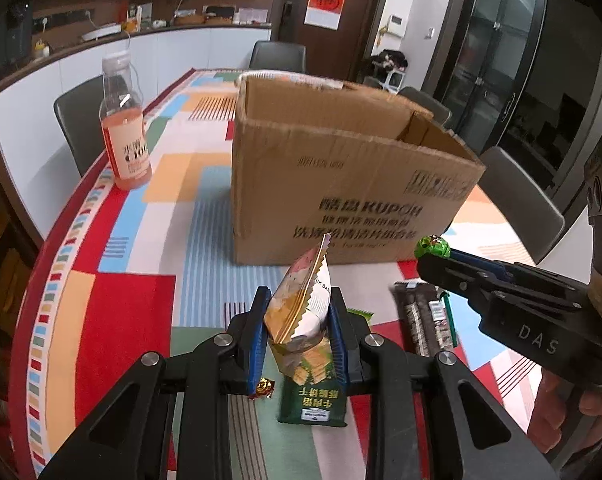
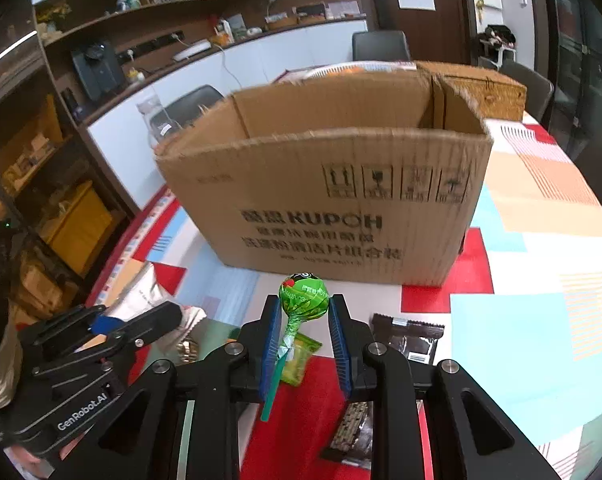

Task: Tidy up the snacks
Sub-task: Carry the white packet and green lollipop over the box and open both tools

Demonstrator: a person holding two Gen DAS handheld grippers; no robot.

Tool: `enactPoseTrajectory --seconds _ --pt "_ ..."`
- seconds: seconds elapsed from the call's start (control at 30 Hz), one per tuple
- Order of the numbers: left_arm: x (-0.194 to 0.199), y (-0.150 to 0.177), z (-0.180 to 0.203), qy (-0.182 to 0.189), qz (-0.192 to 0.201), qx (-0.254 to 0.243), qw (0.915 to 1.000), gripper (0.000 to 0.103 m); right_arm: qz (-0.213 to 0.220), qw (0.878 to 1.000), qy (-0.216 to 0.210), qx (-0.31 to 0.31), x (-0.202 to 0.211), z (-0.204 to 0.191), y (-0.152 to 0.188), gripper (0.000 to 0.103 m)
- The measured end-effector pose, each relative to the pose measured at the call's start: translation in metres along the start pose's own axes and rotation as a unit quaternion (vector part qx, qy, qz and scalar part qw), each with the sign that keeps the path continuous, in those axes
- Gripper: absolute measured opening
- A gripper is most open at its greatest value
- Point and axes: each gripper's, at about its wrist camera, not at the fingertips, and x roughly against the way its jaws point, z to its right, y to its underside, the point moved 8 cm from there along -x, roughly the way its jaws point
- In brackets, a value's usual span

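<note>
In the left wrist view my left gripper (image 1: 299,296) is shut on a green and white cracker packet (image 1: 301,320), which hangs tilted above the tablecloth. To its right, my right gripper (image 1: 437,259) carries a green lollipop (image 1: 433,246). The right wrist view shows the right gripper (image 2: 305,301) shut on that lollipop (image 2: 304,295), its head between the blue pads and its stick (image 2: 276,380) trailing back. An open cardboard box (image 2: 321,200) stands just ahead of both grippers. My left gripper (image 2: 169,316) appears at the left with the silvery packet (image 2: 149,292).
A bottle of pink drink (image 1: 125,136) stands left of the box (image 1: 341,184). On the patterned tablecloth (image 1: 113,320) lie a dark brown packet (image 2: 413,340), a small green packet (image 2: 301,356), another dark packet (image 2: 353,428) and a gold candy (image 1: 263,387). Chairs ring the table.
</note>
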Motion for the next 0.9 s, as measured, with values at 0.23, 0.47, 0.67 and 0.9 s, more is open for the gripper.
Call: enactPoseTrajectory --seconds 0.23,0.47,0.67,0.9 --pt "0.026 -0.017 0.011 0.004 0.037 -0.012 0.9992 0.028 0.03 0.999 -0.006 0.007 0.022 -0.007 -0.013 0.026" --pt "0.049 -0.043 0.023 0.007 0.077 -0.027 0.9967 0.028 0.064 0.998 -0.013 0.011 0.044 -0.01 -0.032 0.026" --pt "0.06 -0.067 0.029 0.011 0.105 -0.031 0.994 0.028 0.09 0.996 -0.016 0.014 0.06 -0.01 -0.051 0.026" --pt "0.065 -0.096 0.034 0.01 0.127 -0.039 0.9911 0.028 0.118 0.993 -0.012 0.018 0.069 -0.006 -0.079 0.026"
